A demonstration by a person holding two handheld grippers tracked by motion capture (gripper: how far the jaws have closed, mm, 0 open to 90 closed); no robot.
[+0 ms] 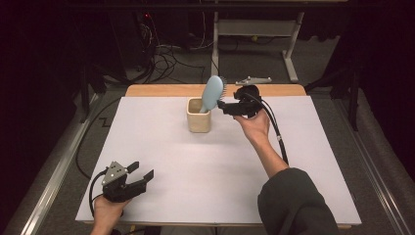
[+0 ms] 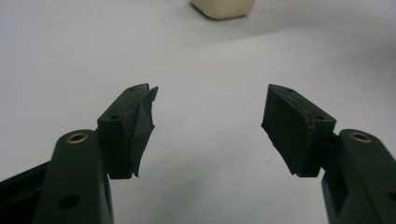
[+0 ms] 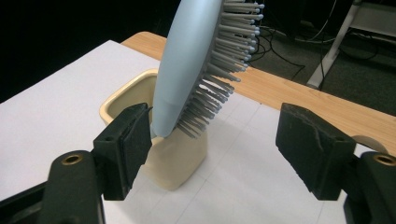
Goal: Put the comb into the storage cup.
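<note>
Here the light blue hairbrush (image 1: 212, 93) stands with its handle down inside the cream square cup (image 1: 198, 117), and its head leans up and to the right over the rim. The cup is on the white table cover (image 1: 215, 161), near the far edge, where a strip of the wooden tabletop (image 1: 156, 90) shows. In the right gripper view the grey bristles (image 3: 219, 70) of the hairbrush point toward the right jaw.

The right gripper (image 1: 221, 105) is just beside the brush, at the right of the cup, and its jaws are spread apart. In its own view the left jaw is very close to the brush back and the cup rim; I cannot tell if it touches. The right jaw is clearly apart from the bristles.

The left gripper (image 1: 142, 171) is at the near left corner of the cover, well apart from the cup. Its jaws are also released and hold nothing.
</note>
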